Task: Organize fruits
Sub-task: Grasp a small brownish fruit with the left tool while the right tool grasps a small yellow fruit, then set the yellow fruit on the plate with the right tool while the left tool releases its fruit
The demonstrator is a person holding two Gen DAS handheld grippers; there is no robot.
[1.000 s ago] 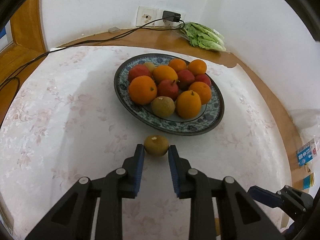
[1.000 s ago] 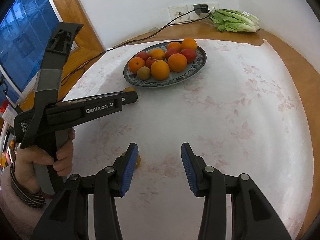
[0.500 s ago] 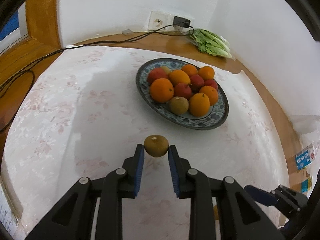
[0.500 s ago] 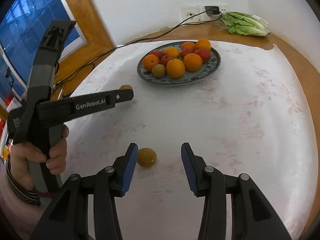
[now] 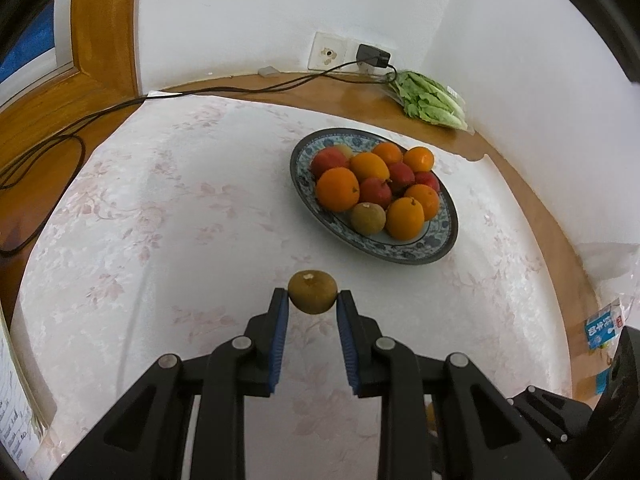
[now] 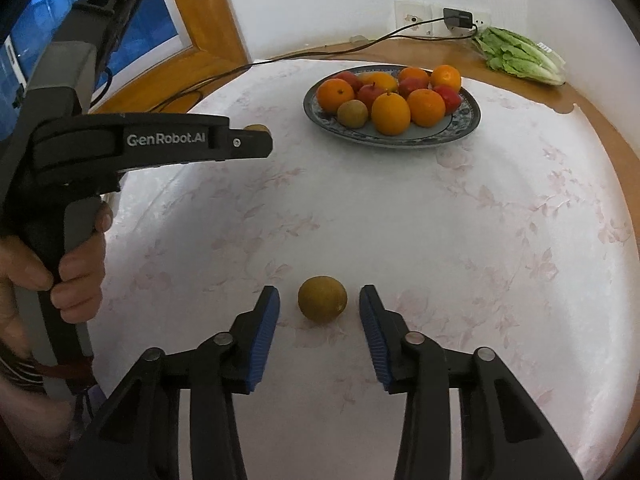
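The left gripper point(image 5: 312, 303) has its blue pads clamped on a small brown-green fruit point(image 5: 312, 291), lifted clear of the pale flowered tablecloth point(image 5: 180, 208); seen from the right wrist, that fruit only peeks out behind the tip of the black tool, which a hand point(image 6: 76, 264) grips by its handle at about nine o'clock. From the held fruit, the patterned plate point(image 5: 436, 248) sits toward one o'clock, well apart, heaped with oranges, red apples and a brown-green fruit point(image 5: 368, 218) at its near edge. The right gripper point(image 6: 320, 307) points down at the cloth with its jaws closing, a second brown-green fruit point(image 6: 322, 299) resting on the table between them; a gap shows on each side, so the pads are not yet pressing on it. From this loose fruit the plate point(image 6: 468, 124) lies far off at about one o'clock. Beyond the plate, at the wall, a bunch of green lettuce point(image 6: 520, 58) lies on the bare wooden table edge, and a black charger point(image 6: 458, 18) is plugged into a white socket with its cable trailing off to the left across the wood.
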